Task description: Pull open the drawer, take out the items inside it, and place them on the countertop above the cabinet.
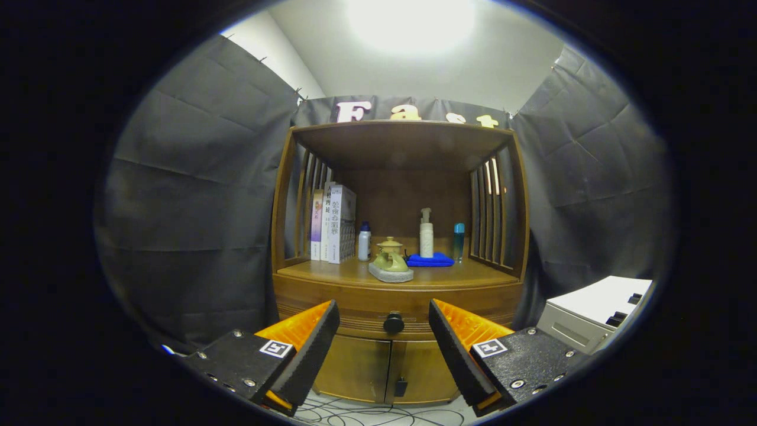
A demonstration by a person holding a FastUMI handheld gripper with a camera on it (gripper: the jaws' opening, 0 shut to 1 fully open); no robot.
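A wooden cabinet [331, 296] stands straight ahead, its drawer [355, 316] closed under the countertop [437, 275]. The drawer's dark round knob [393, 322] sits in the gap between my fingers, some way beyond them. My gripper [384, 316] is open, with nothing between its fingers, and does not touch the cabinet. What lies inside the drawer is hidden.
On the countertop stand books [333, 223] at the left, a small white bottle [365, 242], a green teapot [390, 255] on a grey stone base, a pump bottle [426, 234] on a blue cloth [430, 260] and a teal bottle [459, 241]. Two lower doors [387, 367] sit below the drawer. A white box [591, 316] stands to the right.
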